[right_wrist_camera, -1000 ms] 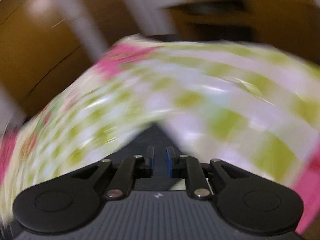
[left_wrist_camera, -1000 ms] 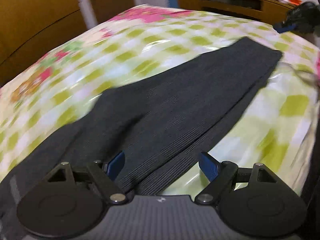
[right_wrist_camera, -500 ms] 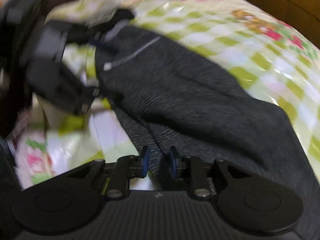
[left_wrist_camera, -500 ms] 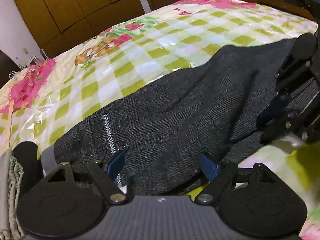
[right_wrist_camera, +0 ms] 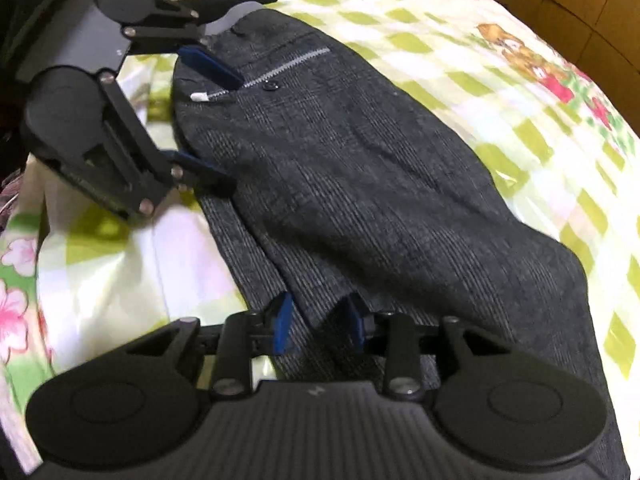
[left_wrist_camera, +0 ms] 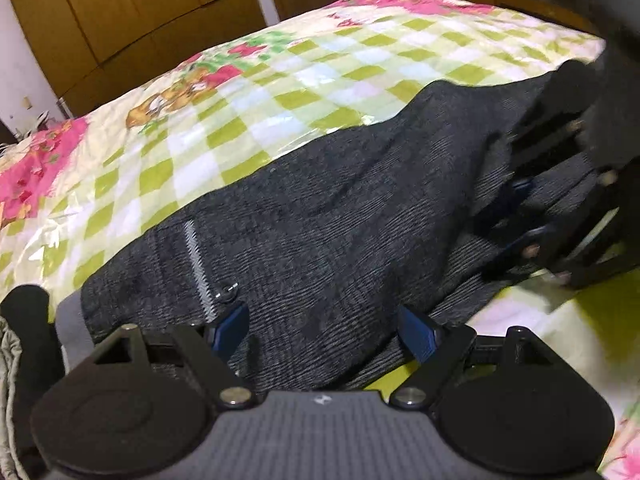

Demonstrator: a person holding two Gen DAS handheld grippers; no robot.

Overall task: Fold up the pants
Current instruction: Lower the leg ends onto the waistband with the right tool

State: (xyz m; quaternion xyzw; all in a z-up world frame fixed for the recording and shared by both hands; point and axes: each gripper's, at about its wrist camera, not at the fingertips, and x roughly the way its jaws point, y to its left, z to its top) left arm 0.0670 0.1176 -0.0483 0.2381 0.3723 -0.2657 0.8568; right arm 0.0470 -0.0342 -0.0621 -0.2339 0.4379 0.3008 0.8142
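Both my pairs of jaws hang over the dark grey pants [left_wrist_camera: 340, 216], and neither pinches cloth. My left gripper [left_wrist_camera: 324, 334] stands wide, its blue pads straddling the waist end at six o'clock in its own view, with the fabric lying between them but untouched by either pad as far as I can see. My right gripper [right_wrist_camera: 318, 326] is narrow and opening; a fold of the leg edge sits between its pads, and I cannot tell whether it still brushes them.

Just beyond my left pads, at eleven o'clock, lies a pale zipper [left_wrist_camera: 198, 268] with a small dark button [left_wrist_camera: 229, 289] beside it. From my right wrist view the same zipper [right_wrist_camera: 280, 68] runs at twelve o'clock, near the upper pad of my left gripper [right_wrist_camera: 208, 116], which shows at ten o'clock.

The pants lie folded lengthwise on the bedspread [left_wrist_camera: 248, 92], green-and-white checked with pink flowers, the upper layer shifted so a strip of the lower one shows along the near edge. My right gripper [left_wrist_camera: 524, 220] appears at three o'clock in the left view, down over the leg end.

At nine o'clock of the left view, some pale and black cloth [left_wrist_camera: 20, 344] is bunched at the bed's edge. Farthest off, at eleven o'clock, stands a brown wooden wardrobe [left_wrist_camera: 132, 12]; no container is open to show contents.
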